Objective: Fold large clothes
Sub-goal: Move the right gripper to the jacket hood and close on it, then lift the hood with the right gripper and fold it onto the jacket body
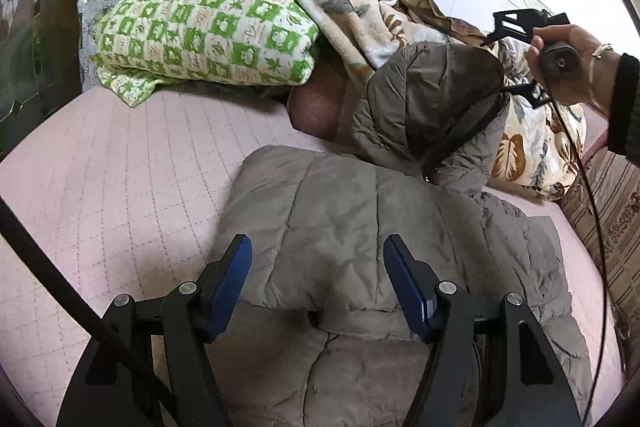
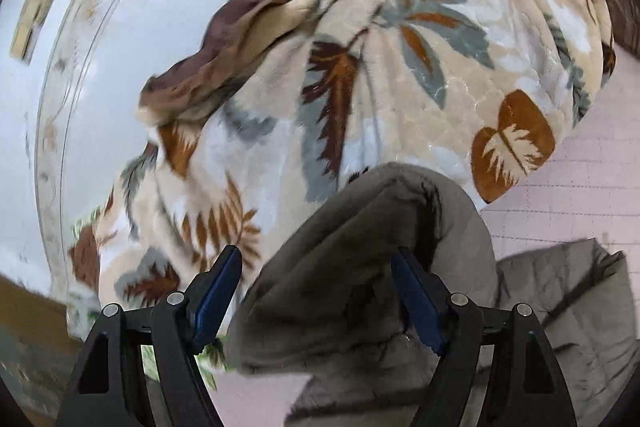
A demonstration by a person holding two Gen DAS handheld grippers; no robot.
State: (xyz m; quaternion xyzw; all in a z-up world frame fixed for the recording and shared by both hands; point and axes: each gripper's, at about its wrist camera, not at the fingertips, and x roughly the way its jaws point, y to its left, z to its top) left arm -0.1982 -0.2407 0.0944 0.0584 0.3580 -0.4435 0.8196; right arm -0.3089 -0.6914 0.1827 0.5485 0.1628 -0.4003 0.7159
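Left wrist view: no brand, label or readable writing shows on anything. The coat (image 1: 360,227), a grey-brown quilted puffer with stitched panels, lies on the pink quilted bed (image 1: 100,187), its body spread from centre toward 6 o'clock, a sleeve or hood part bunched up toward 1 o'clock. The left gripper (image 1: 318,287) hangs over the coat's near part with its blue-padded fingers (image 1: 232,279) wide apart, nothing between them. At 11 o'clock sits a green-and-cream checked pillow (image 1: 200,23); a leaf-print blanket (image 1: 344,7) runs from 12 to 3 o'clock behind the coat. At 3 o'clock a hand (image 1: 568,55) holds the right gripper (image 1: 516,55), seen from the side above the bunched fabric.

Right wrist view: slightly blurred, no writing legible. The right gripper's blue fingers (image 2: 218,295) stand apart, and a puffy grey fold of the coat (image 2: 340,267) rises between them from 6 o'clock, unclamped. The blanket (image 2: 360,67) fills the upper half; pink bed (image 2: 580,195) shows at 3 o'clock, white wall (image 2: 100,67) at 9 o'clock.
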